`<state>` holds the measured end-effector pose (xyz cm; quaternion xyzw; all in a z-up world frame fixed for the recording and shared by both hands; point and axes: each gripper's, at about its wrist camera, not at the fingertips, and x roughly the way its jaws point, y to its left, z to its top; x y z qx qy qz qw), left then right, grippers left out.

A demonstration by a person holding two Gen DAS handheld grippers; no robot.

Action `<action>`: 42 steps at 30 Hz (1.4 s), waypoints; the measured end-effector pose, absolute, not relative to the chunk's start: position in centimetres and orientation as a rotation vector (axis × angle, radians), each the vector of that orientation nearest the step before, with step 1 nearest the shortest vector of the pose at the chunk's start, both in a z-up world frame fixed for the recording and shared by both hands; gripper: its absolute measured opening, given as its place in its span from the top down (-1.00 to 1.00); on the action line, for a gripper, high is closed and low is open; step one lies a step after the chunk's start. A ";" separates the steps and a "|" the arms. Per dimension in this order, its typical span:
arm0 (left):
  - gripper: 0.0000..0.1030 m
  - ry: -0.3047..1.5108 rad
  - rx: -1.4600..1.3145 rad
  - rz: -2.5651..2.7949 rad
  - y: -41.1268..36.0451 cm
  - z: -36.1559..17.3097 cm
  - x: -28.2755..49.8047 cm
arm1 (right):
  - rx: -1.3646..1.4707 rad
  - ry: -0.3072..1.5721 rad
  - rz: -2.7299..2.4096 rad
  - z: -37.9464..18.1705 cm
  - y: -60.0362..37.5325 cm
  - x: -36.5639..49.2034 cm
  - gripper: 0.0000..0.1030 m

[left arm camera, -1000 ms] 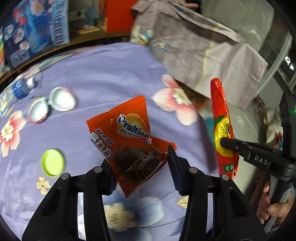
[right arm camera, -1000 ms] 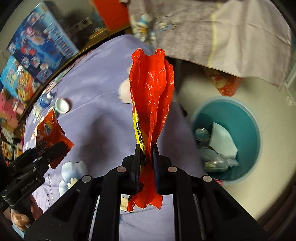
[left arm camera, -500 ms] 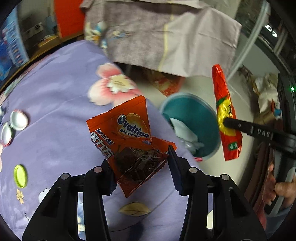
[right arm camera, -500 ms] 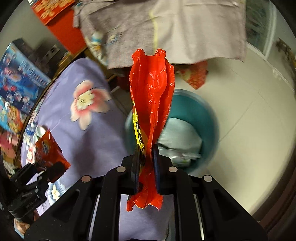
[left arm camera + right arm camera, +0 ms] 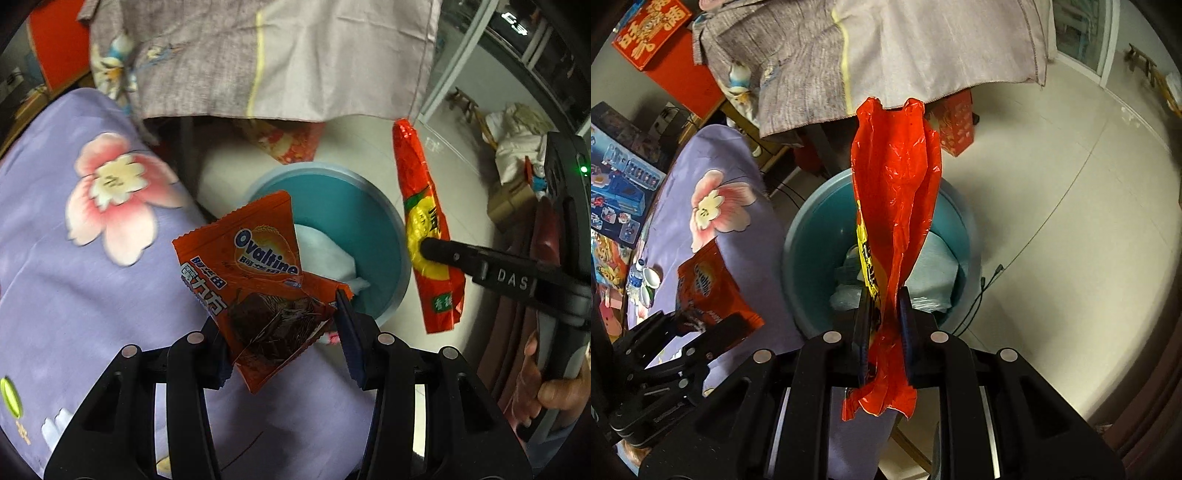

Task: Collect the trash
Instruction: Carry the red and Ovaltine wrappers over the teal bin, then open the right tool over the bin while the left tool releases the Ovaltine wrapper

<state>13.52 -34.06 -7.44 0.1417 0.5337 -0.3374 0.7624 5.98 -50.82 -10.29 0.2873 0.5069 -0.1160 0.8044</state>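
Observation:
My left gripper (image 5: 280,332) is shut on an orange Ovaltine wrapper (image 5: 255,273) and holds it above the table's edge, just left of the teal bin (image 5: 369,221). My right gripper (image 5: 884,325) is shut on a long red snack wrapper (image 5: 897,206) and holds it upright over the teal bin (image 5: 809,236). The bin holds white paper (image 5: 934,269) and other trash. The red wrapper (image 5: 424,221) also shows in the left wrist view, right of the bin. The Ovaltine wrapper (image 5: 709,291) and left gripper (image 5: 698,332) show at lower left of the right wrist view.
A purple flowered tablecloth (image 5: 74,258) covers the table left of the bin. A grey cloth (image 5: 258,55) hangs behind the bin. A red box (image 5: 956,125) stands on the pale tile floor (image 5: 1052,184). A green lid (image 5: 11,397) lies on the table.
Both grippers have swung right from over the table toward the bin. The red wrapper is now above the bin's opening and the Ovaltine wrapper is at the bin's rim.

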 end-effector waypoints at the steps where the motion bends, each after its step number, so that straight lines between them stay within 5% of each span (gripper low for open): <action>1: 0.05 1.167 0.307 -0.739 -34.6 -7.7 13.8 | 0.616 1.089 -0.251 -10.3 -51.0 6.1 0.70; 10: -0.18 1.189 0.296 -0.753 -37.0 -9.0 15.1 | 0.629 1.108 -0.265 -11.2 -52.0 6.8 0.67; 14: -0.64 1.177 0.296 -0.732 -36.6 -9.0 15.4 | 0.628 1.116 -0.264 -11.5 -52.1 7.1 0.65; 19: -0.70 1.170 0.287 -0.713 -35.4 -8.6 15.5 | 0.619 1.131 -0.252 -11.9 -51.9 7.8 0.59; 22: -0.79 1.166 0.289 -0.701 -34.5 -8.5 15.4 | 0.606 1.138 -0.247 -12.2 -51.6 8.3 0.42; 26: -0.83 1.158 0.286 -0.692 -33.7 -8.1 15.3 | 0.616 1.141 -0.244 -12.6 -51.4 8.5 -0.35; 42: -0.86 1.181 0.268 -0.676 -31.6 -8.0 14.5 | 0.666 1.157 -0.314 -12.4 -51.6 7.2 -0.50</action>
